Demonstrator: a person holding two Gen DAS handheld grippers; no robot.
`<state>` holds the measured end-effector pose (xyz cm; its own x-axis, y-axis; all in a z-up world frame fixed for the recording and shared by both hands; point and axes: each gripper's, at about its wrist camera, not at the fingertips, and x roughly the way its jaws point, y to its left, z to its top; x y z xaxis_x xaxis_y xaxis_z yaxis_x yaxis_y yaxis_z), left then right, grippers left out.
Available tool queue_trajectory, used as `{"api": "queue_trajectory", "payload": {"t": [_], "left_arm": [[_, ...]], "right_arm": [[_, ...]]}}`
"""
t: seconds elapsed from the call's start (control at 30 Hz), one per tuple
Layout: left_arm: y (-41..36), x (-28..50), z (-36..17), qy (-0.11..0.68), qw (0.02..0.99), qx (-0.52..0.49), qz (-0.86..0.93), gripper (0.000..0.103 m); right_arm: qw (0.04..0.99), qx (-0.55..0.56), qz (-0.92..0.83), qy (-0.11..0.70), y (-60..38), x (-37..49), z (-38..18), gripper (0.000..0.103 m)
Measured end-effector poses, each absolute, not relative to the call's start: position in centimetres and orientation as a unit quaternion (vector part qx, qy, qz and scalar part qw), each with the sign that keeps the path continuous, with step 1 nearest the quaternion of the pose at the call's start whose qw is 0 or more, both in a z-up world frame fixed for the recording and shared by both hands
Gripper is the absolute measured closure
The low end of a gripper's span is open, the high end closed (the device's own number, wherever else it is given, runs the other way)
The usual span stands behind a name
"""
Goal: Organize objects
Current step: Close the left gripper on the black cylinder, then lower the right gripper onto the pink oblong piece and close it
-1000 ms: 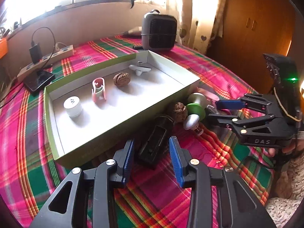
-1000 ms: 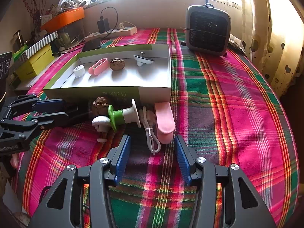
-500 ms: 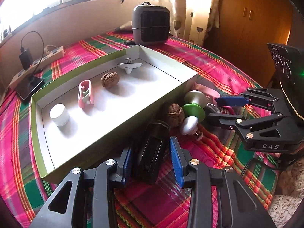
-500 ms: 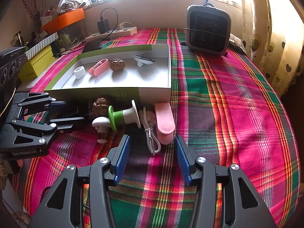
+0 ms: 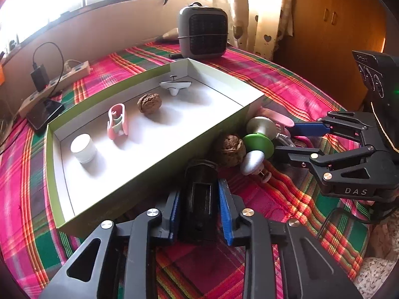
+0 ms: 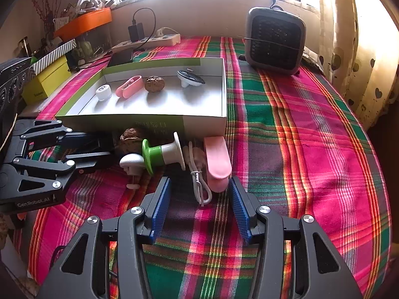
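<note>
Left gripper (image 5: 199, 211) jaws closing, blue pads against black object (image 5: 200, 194), at 6 o'clock of the box (image 5: 159, 164). Right gripper (image 6: 199, 211) half open, empty, pink clip (image 6: 217, 164) at 12.

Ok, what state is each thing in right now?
left gripper: closing around the black clip
right gripper: open, empty
box: open, lidless
walnut: inside the box
pink clip: outside, on the cloth
</note>
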<state>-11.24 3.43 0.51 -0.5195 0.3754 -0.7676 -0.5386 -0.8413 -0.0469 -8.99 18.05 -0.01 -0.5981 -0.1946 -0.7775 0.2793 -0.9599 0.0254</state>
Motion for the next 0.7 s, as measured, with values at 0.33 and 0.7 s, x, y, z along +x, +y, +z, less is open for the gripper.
{"api": "queue_trajectory", "payload": {"t": [0.33,0.7], "left_arm": [[2.2,-10.3,0.4,0.084,0.236,-0.417,0.874,0.078],[1.3,-9.5,0.4,0.067,0.23,-0.419,0.876,0.078]], "right_arm": [[0.127,0.428,-0.893,0.06,17.8,-9.0,0.0,0.054],[0.125,0.425,-0.895,0.059,17.8,-8.5,0.1,0.076]]}}
